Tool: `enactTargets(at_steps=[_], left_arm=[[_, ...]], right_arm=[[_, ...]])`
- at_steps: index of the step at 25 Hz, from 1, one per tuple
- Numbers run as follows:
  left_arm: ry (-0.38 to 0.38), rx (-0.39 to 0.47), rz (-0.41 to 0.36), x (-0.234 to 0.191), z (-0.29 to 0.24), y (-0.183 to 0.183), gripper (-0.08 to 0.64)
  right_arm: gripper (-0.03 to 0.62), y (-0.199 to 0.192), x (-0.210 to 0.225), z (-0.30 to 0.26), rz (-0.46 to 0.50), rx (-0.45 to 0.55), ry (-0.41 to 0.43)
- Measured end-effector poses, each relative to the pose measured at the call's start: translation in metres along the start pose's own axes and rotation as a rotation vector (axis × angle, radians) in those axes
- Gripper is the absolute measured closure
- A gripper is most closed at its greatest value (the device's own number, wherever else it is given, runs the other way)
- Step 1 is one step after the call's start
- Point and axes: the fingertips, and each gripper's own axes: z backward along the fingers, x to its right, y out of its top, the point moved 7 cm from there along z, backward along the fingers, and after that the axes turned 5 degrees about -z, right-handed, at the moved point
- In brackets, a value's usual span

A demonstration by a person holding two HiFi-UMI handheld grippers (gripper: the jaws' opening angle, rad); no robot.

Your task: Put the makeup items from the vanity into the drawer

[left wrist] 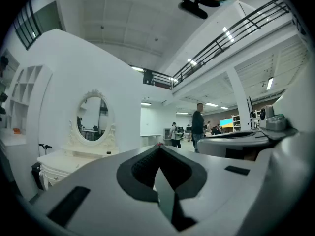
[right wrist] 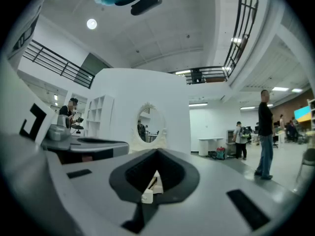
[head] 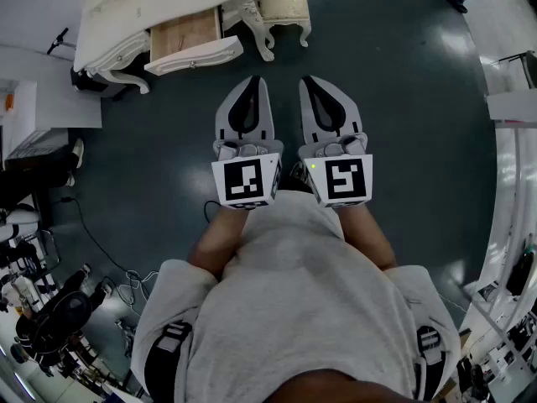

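Note:
The white vanity [head: 126, 7] stands at the far left of the head view, its wooden-bottomed drawer [head: 186, 40] pulled open toward me. Both grippers are held side by side in front of my chest, pointing at the vanity and well short of it. My left gripper [head: 253, 81] is shut with nothing in it, and so is my right gripper [head: 307, 81]. In the left gripper view the shut gripper [left wrist: 158, 147] points past the vanity's oval mirror [left wrist: 91, 117]. The right gripper [right wrist: 157, 152] faces the same mirror [right wrist: 150, 124]. Makeup items are too small to make out.
A white upholstered stool [head: 284, 2] stands right of the vanity. Cables [head: 101, 250] trail over the dark floor at my left, near cluttered equipment. White counters [head: 512, 183] run along the right side. Several people [left wrist: 198, 124] stand far back in the hall.

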Motion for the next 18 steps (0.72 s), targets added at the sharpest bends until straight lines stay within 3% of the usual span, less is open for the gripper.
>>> enactTargets(at_steps=[6,9,18], left_arm=[[0.008,-0.02,0.0,-0.008,0.001,-0.009,0.555],[0.034,-0.053,0.011,-0.022,0.001,-0.017,0.555],[0.148,-0.097,0.039,-0.102,-0.015,-0.035,0.555]], right_arm=[[0.578,-0.011,-0.003,-0.01,-0.029,-0.029,0.013],[0.577,-0.019,-0.011,-0.023,-0.066,-0.04,0.057],[0.577,-0.028,-0.042,-0.103,-0.038,-0.081,0.146]])
